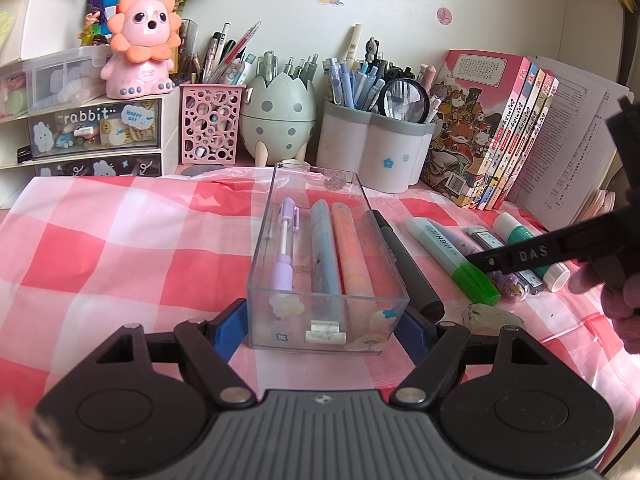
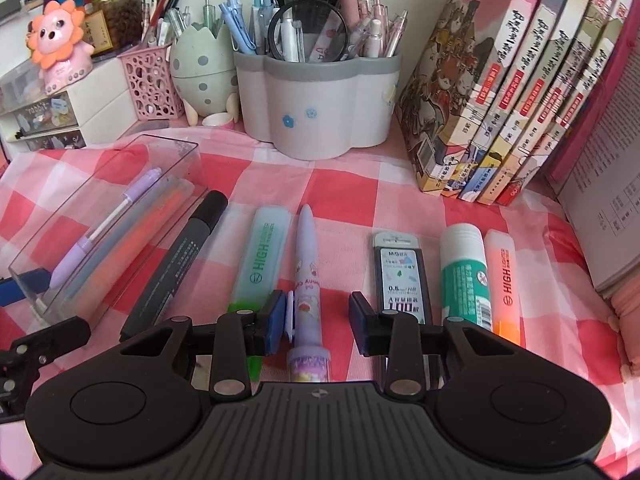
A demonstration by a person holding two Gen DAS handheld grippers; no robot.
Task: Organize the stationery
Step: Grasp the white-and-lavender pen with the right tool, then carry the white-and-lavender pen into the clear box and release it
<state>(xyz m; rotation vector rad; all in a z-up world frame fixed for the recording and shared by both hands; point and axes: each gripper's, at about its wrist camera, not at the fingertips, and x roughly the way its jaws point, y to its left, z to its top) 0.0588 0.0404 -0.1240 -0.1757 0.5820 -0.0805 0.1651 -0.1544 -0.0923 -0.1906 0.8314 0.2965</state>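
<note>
Over checkered cloth (image 2: 344,184), right tool (image 2: 318,320) angles down astride purple pen (image 2: 306,276).

"rabbit" and "HAPPY DAY" printed on drawer (image 1: 96,130). "HIGH" read on green highlighter (image 2: 262,256) and orange highlighter (image 2: 505,280). "0.5", "HB", "100" marked on lead case (image 2: 400,276). "DAS" seen on right gripper (image 1: 532,257).

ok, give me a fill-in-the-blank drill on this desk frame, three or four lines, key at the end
1. The left gripper is clamped on the clear plastic box, which holds ____ pens side by side.
2. The right gripper has the lilac cartoon-print pen between its jaws, with the green highlighter on its ____ in the right wrist view.
3. The white glue stick lies between the lead refill case and the ____ highlighter.

Missing words: three; left; orange
</note>
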